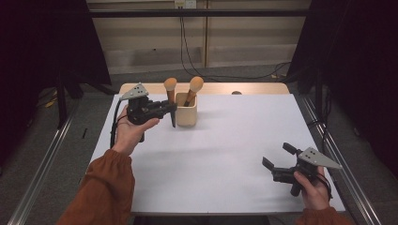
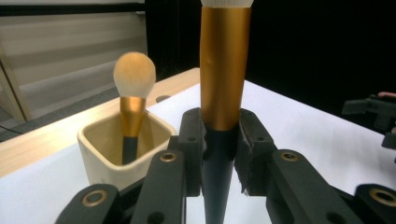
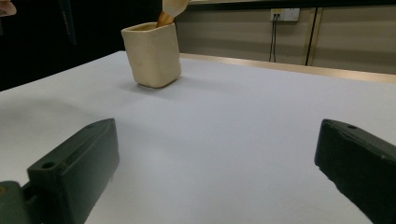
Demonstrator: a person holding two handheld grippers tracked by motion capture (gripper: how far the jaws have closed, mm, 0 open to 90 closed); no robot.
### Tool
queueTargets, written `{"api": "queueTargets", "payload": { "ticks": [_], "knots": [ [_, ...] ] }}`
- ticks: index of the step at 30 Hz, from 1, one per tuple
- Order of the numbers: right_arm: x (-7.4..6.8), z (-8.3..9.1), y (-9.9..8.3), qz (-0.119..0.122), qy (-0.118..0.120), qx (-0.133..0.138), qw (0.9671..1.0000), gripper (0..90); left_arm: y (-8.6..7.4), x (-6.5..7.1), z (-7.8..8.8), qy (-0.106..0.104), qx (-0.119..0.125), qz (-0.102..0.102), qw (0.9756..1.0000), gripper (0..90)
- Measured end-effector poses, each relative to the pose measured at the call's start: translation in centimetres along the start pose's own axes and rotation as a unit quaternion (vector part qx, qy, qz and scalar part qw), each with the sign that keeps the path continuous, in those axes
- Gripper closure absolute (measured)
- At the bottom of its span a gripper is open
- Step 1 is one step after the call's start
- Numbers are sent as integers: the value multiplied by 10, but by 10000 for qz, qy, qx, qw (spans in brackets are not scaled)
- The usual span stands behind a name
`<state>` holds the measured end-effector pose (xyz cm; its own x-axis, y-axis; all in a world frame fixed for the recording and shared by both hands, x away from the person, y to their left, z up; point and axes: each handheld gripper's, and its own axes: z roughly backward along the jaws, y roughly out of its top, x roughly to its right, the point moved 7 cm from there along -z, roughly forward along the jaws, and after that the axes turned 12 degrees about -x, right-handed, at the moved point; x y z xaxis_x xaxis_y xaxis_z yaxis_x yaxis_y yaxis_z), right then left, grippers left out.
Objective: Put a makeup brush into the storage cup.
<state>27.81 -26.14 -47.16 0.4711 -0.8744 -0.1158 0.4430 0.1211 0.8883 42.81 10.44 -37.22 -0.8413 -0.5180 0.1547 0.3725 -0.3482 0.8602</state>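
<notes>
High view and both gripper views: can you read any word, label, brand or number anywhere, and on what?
None can be read. The cream holder, the two makeup brushes, the white table cover and both grippers bear no lettering. The wall socket is too small to tell.

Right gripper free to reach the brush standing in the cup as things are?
Probably yes. The right gripper is open and holds nothing, and bare table lies between it and the cup. The brush in the cup leans its way; the left gripper crowds the cup's far side.
</notes>
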Motion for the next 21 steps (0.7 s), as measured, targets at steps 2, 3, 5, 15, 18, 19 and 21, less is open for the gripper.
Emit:
{"api": "queueTargets", "payload": {
  "ticks": [2,3,5,15,18,19,21],
  "knots": [
    [-1,0,0,-32,-3,-5,10000,0,4,-2,-1,38,31,18,10000,744],
    [-2,-1,-1,-25,1,-15,10000,0,6,-3,-1,40,43,28,10000,743],
    [-2,-1,-1,-27,-12,-10,10000,0,11,-6,-1,85,100,20,9999,743],
    [-3,-2,0,-46,-46,44,10000,0,35,-22,-6,300,212,8,9993,743],
    [-2,-1,0,-74,-70,65,9999,0,40,-27,-9,381,236,38,9990,743],
    [-2,-1,0,-76,-73,55,9999,0,41,-29,-10,427,258,68,9987,743],
    [-2,-2,0,-53,-82,53,9999,0,44,-33,-12,476,333,90,9983,743]
  ]
}}
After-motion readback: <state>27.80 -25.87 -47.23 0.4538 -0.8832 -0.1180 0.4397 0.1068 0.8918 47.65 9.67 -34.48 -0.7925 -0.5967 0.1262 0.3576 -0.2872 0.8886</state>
